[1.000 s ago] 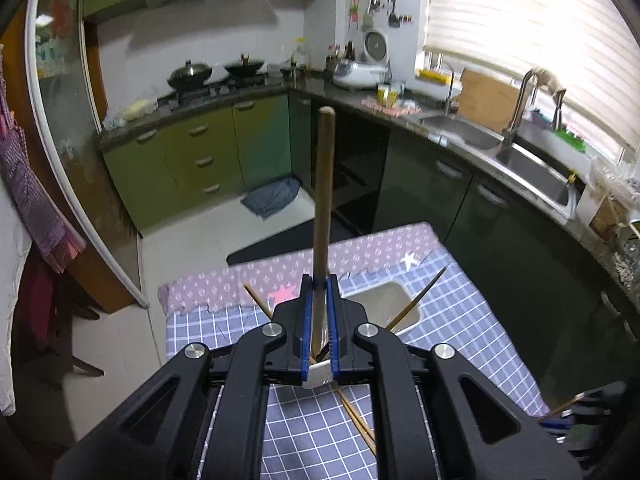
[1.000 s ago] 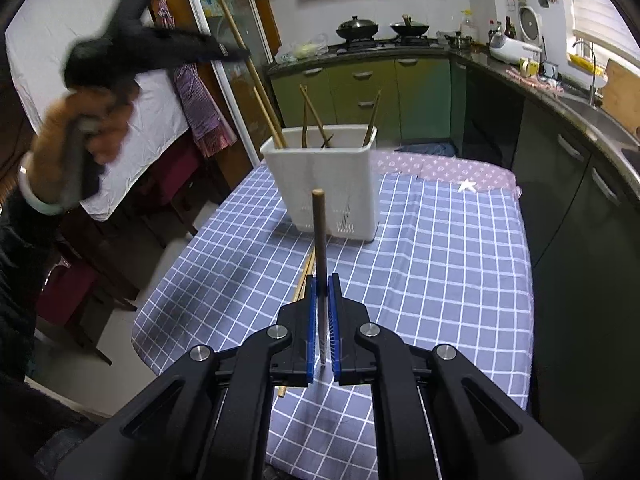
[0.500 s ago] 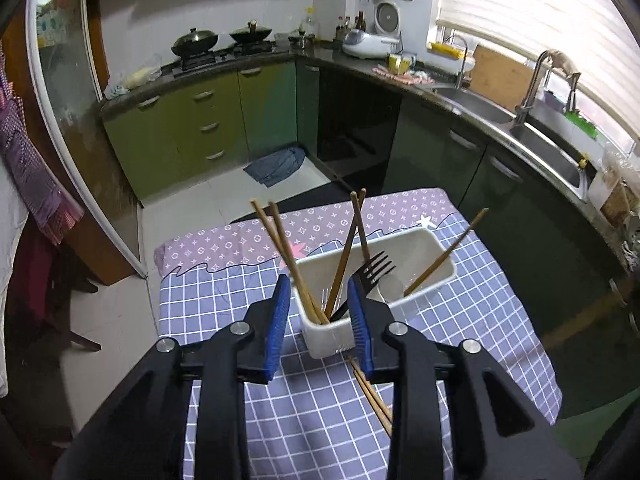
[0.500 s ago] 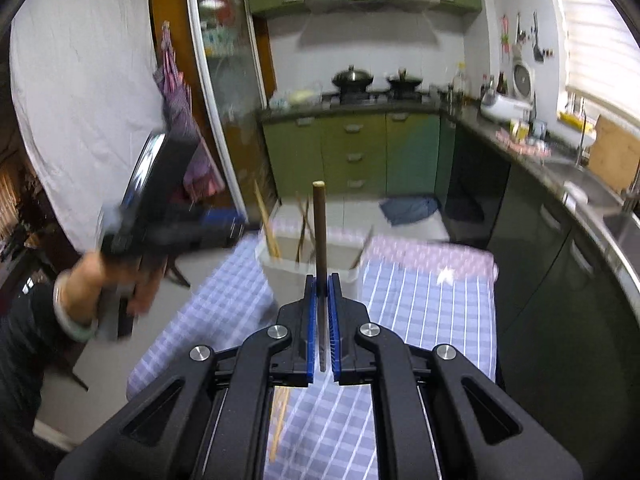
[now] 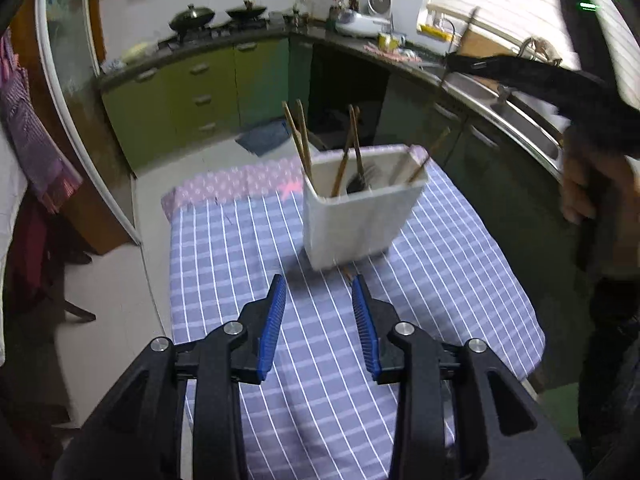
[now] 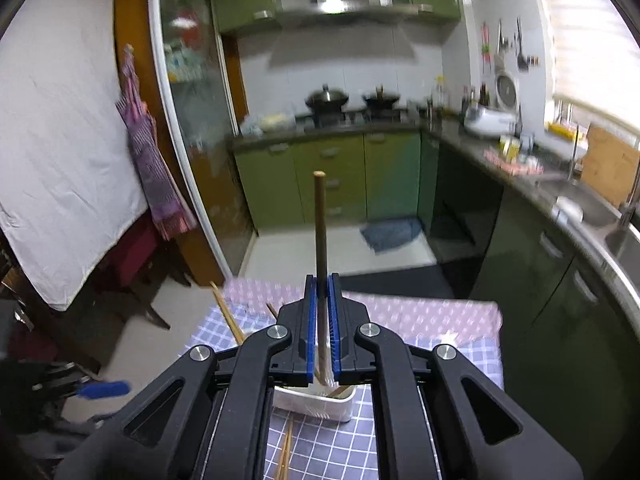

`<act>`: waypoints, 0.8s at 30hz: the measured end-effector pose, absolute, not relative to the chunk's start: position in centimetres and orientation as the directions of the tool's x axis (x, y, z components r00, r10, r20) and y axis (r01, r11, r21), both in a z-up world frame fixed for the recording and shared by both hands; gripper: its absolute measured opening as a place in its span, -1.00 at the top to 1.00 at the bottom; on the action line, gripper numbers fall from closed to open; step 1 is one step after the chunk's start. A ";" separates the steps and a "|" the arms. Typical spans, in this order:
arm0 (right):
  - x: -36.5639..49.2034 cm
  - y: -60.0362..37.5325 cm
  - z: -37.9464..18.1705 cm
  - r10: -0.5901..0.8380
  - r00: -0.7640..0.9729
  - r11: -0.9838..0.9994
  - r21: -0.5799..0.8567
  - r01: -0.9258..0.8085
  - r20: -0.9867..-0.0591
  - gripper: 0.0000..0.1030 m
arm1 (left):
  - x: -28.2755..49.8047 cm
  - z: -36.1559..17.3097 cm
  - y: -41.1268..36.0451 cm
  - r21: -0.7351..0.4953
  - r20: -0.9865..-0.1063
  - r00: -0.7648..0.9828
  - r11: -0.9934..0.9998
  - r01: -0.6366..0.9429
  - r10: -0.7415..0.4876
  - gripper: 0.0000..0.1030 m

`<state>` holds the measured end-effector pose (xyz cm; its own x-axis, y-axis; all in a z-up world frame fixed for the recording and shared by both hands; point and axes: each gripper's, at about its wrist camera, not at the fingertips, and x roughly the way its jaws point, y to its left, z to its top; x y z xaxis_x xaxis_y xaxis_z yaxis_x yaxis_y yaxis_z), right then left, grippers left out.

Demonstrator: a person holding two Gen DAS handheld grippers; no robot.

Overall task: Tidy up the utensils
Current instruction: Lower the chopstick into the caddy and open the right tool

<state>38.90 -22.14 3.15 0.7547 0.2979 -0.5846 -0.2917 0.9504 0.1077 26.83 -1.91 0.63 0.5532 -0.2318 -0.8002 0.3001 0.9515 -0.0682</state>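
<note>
Closest in, the left gripper (image 5: 319, 322) hangs over the checked tablecloth (image 5: 248, 264) with its blue pads apart and nothing between them; its jaws have just been opening. Just beyond its tips a pair of chopsticks (image 6: 285, 454) lies loose on the cloth in front of the white utensil holder (image 5: 356, 220), one end poking out at the holder's base. That pair looks like the left gripper's next job: tip down, straddle the sticks and close low enough to catch them off the cloth.

Over on the other side, the right gripper (image 6: 321, 320) is clamped tight on a dark wooden utensil handle (image 6: 320, 224), which stands straight up out of the pads, right above the holder. So the step in hand is dropping this piece into the holder. It calls for lining the lower end up with a free compartment, hidden here behind the jaws, then letting go.

The holder already has chopsticks, a fork and more wooden handles standing in it.

Compared with a second ago, the left gripper no longer grips its own wooden handle and sits back from the holder, while the right one, then low over the cloth short of the holder, is now up above it.
</note>
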 end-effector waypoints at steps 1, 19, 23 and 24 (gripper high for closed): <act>39.6 -21.9 2.1 0.296 0.739 0.951 0.111 -0.290 -0.605 0.87 | 26.6 0.4 -2.0 -0.066 -0.807 0.545 0.951 0.303 -0.229 0.35; 28.4 -24.0 -0.4 0.352 0.690 0.909 0.054 -0.414 -0.633 0.45 | 28.0 -7.2 -6.7 -0.074 -0.923 0.339 0.947 0.313 -0.184 0.25; 27.0 -25.0 -6.4 0.291 0.617 0.914 0.021 -0.406 -0.731 0.45 | 29.0 -11.6 -8.1 -0.097 -0.965 0.209 0.958 0.268 -0.156 0.25; 27.0 -25.3 -7.5 0.280 0.603 0.916 0.019 -0.401 -0.747 0.45 | 29.2 -12.4 -8.2 -0.101 -0.970 0.188 0.961 0.259 -0.153 0.25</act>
